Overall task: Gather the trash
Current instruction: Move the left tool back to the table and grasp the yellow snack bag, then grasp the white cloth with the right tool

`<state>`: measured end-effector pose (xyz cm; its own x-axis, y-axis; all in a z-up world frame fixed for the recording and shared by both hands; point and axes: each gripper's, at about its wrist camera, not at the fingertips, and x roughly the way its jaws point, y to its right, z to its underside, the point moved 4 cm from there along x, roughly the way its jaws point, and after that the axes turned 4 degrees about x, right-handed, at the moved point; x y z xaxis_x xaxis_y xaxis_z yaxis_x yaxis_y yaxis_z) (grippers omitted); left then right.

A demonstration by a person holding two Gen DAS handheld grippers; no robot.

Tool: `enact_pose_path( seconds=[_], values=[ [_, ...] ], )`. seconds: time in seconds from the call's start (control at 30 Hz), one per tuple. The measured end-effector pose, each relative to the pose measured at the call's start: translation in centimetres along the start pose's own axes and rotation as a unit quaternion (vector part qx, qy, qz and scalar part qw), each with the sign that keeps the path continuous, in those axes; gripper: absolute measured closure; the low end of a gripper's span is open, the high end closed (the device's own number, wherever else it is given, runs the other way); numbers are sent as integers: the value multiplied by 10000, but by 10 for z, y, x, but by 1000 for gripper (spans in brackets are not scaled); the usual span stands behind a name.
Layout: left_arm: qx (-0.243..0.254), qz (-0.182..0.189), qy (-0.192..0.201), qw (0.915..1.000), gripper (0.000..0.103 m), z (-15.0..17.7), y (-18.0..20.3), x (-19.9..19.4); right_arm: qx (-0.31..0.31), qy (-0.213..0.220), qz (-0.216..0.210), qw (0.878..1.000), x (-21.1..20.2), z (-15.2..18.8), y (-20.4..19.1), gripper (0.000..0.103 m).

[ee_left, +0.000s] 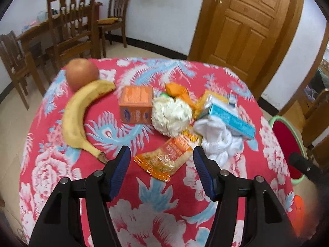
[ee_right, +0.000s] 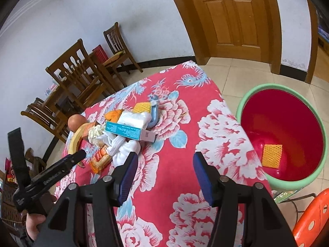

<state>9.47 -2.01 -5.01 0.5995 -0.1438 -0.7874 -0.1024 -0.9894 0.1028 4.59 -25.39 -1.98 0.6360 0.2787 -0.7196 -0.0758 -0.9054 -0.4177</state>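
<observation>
Crinkling orange foil wrapper (ee_left: 164,160) lies between left gripper (ee_left: 162,170) pads.

No print can be read. The orange snack wrapper (ee_left: 164,158), the orange box (ee_left: 136,105) and the teal carton (ee_right: 123,131) all carry lettering, but blur and small size leave every word and number illegible.

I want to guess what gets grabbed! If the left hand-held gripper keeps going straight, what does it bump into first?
Probably the orange snack wrapper, lying right between the open left hand-held gripper fingers' line, though depth is hard to judge.
</observation>
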Motion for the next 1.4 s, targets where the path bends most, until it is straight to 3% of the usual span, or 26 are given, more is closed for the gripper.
enact_pose_path(
  seconds=[0.2, 0.37, 0.53, 0.6, 0.63, 0.7, 1.1, 1.33, 1.4],
  values=[
    [217, 206, -205, 9993, 40, 6, 8, 22, -24, -112, 58, 9999, 9, 2, -6, 44],
    [633, -66, -227, 9977, 35, 2, 16, 38, -58, -123, 79, 9999, 11, 2, -7, 44],
    [829, 97, -366, 9958, 35, 1, 21, 49, -23, -157, 132, 9998, 13, 2, -5, 44],
    [817, 189, -396, 9957, 43, 2, 21, 52, -9, -177, 152, 9997, 14, 2, -3, 44],
    [831, 212, -341, 9957, 55, 2, 21, 50, 0, -185, 159, 9997, 15, 3, -3, 44],
    [756, 407, -326, 9958, 60, 2, 21, 45, 6, -193, 166, 9997, 15, 3, -2, 44],
    [134, 733, 56, 9972, 60, 23, 1, -13, -82, -292, 62, 9995, 21, 11, -16, 44],
    [-130, 1252, 271, 9917, 60, 24, -3, -43, -132, -464, -36, 9988, 30, 18, -31, 44],
    [-150, 1248, 312, 9916, 60, 25, -3, -49, -176, -456, -54, 9988, 31, 19, -36, 44]
  ],
)
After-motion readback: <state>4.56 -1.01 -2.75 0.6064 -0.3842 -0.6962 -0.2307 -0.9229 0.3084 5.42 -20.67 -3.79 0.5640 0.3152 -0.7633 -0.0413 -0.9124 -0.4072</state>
